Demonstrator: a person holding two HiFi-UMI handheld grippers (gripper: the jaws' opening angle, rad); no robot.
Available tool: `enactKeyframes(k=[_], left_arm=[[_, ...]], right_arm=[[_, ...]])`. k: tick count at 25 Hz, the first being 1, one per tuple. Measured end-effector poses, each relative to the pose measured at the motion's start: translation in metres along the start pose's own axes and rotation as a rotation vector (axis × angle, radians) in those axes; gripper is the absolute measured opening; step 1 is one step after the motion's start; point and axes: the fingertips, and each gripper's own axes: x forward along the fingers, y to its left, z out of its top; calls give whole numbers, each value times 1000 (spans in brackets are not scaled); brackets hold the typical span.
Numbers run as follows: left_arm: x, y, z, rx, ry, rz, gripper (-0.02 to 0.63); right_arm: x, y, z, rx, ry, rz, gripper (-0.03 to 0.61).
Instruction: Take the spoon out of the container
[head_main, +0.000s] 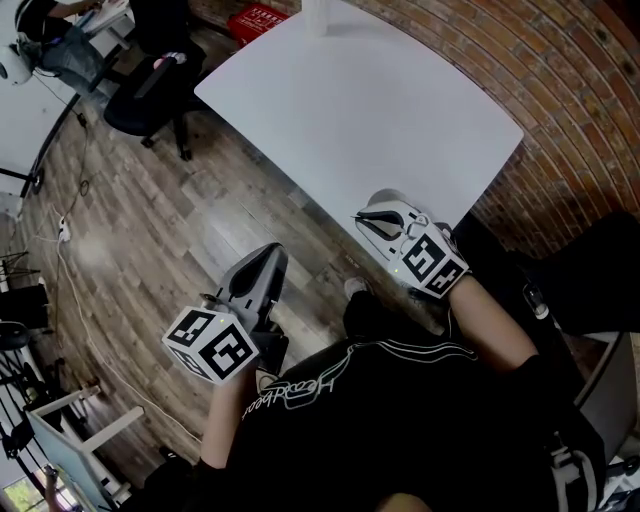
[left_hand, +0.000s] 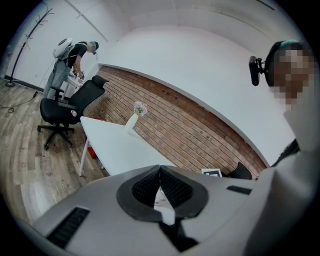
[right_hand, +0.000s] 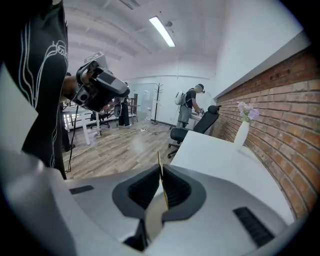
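Note:
No spoon and no container show in any view. In the head view my left gripper (head_main: 268, 252) is held over the wooden floor, short of the white table (head_main: 360, 100), and its jaws are together. My right gripper (head_main: 372, 213) hovers at the table's near edge, also with its jaws together. The left gripper view shows the left gripper (left_hand: 160, 169) with its dark pads meeting at the tip and nothing between them. In the right gripper view the right gripper (right_hand: 161, 167) has its pads pressed against each other, with nothing held.
A white vase (left_hand: 132, 120) with a flower stands at the table's far end by the brick wall (right_hand: 280, 115). A black office chair (head_main: 150, 95) and a red box (head_main: 258, 20) sit beyond the table. A person (right_hand: 189, 102) works at a desk farther back.

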Motion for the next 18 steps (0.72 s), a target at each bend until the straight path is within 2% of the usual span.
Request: enactKeyframes(k=[18], left_arm=[[-12,-12,-11,18,12,0,5]], right_arm=[[-16,-9,11,10,-30,-69,-2]])
